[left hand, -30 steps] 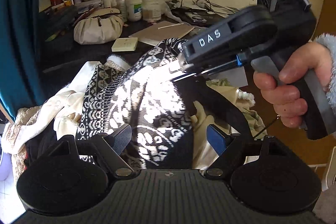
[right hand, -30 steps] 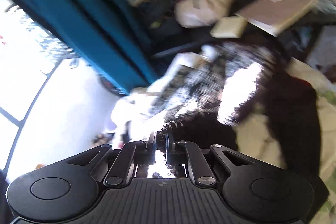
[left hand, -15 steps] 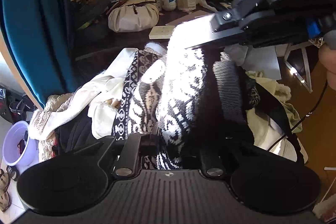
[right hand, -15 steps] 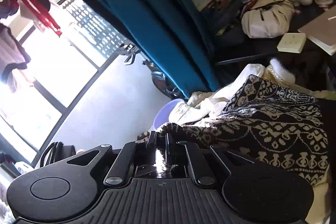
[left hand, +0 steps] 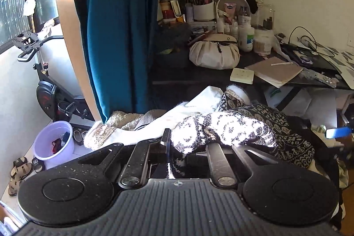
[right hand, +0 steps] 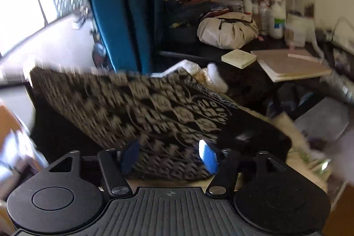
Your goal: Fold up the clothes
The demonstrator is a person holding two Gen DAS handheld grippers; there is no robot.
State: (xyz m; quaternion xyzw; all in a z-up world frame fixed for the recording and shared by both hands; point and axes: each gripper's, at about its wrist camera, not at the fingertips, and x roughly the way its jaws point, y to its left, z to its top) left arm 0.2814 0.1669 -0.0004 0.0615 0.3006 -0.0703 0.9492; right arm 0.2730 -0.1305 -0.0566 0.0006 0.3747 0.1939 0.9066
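The left gripper [left hand: 188, 147] is clamping its fingers on the sweater [left hand: 232, 129] at lower centre. The right gripper [right hand: 170, 154] is holding its 2 blue-padded fingers [right hand: 208, 156] apart around the blurred sweater [right hand: 143, 107], which is spreading toward the left, below the cluttered worktop [right hand: 247, 79].

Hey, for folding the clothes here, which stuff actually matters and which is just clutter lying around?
Part of the job:
patterned black-and-white knit
white garment
left gripper, shut on the knit
right gripper, open

Just lying about:
beige pouch
notebook
purple bucket
teal curtain
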